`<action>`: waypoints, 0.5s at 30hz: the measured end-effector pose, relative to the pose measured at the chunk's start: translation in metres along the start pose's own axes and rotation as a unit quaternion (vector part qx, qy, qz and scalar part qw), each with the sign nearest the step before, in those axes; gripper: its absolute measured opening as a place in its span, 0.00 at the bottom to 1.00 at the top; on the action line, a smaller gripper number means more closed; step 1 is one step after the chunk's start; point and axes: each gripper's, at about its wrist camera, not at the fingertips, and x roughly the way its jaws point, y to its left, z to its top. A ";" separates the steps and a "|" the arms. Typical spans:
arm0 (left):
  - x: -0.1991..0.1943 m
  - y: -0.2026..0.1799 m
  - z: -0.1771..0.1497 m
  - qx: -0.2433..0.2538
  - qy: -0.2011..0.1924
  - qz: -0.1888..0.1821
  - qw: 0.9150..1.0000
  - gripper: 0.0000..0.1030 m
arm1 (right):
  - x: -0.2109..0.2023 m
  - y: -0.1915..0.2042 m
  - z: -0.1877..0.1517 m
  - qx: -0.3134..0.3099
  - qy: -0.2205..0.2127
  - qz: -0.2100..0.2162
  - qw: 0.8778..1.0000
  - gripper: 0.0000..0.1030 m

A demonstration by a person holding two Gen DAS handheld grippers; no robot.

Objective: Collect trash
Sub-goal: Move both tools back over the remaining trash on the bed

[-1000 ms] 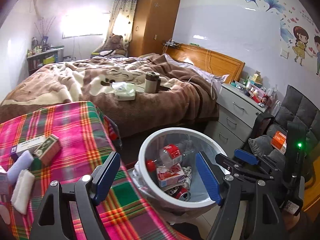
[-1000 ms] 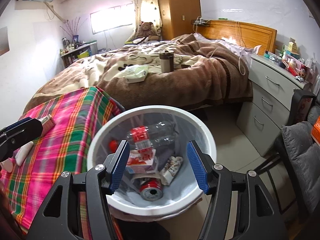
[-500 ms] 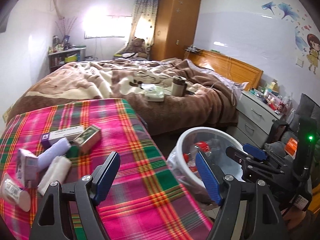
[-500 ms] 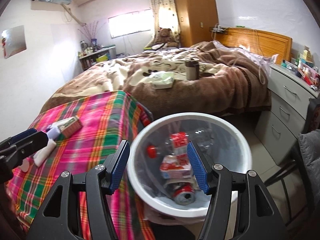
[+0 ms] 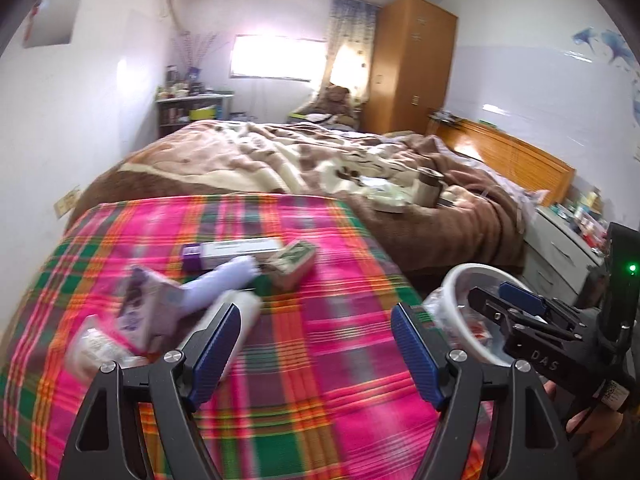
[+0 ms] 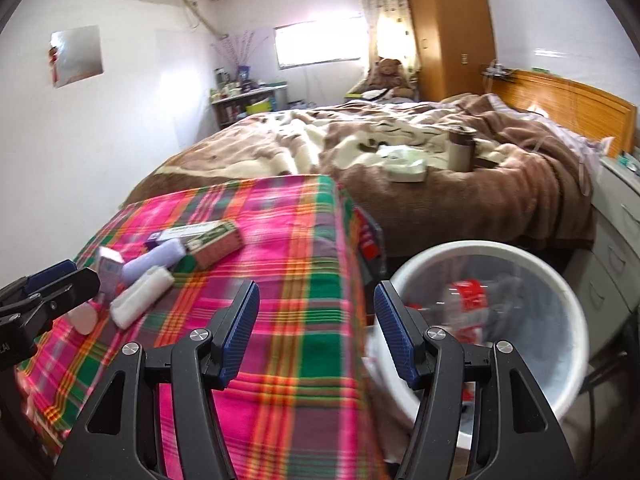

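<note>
Both views have swung from the bin point(image 6: 560, 280) toward the bench point(image 5: 320, 360). Left tongs point(image 5: 316, 344) and right tongs point(image 6: 316, 332) gape empty. Boxes point(image 5: 296, 260) and soft rolls point(image 5: 224, 284) there look light; grip each across its middle.

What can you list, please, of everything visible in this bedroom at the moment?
table cloth: one, pink-green plaid, foreground.
boxes: about three, green-brown, white-purple and purple, on the cloth's left part.
rolls: two, white and lilac, beside the boxes.
bin: one, white, right of the table, holding red-labelled trash.
bed: one, brown blanket, behind.
flask: one, silver, upright on the bed.
wardrobe: one, wooden, far corner.
teddy bear: one, brown, by the window.
left hand-held gripper: open, empty.
right hand-held gripper: open, empty.
</note>
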 end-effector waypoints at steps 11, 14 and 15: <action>-0.009 0.085 -0.023 -0.067 0.015 0.088 0.994 0.75 | 0.025 0.057 0.001 -0.039 0.028 0.043 0.998 0.59; -0.010 0.103 -0.030 -0.082 0.021 0.100 0.991 0.75 | 0.032 0.072 -0.001 -0.045 0.038 0.053 0.997 0.59; -0.010 0.107 -0.032 -0.088 0.023 0.099 0.991 0.75 | 0.035 0.077 -0.002 -0.048 0.041 0.056 0.996 0.59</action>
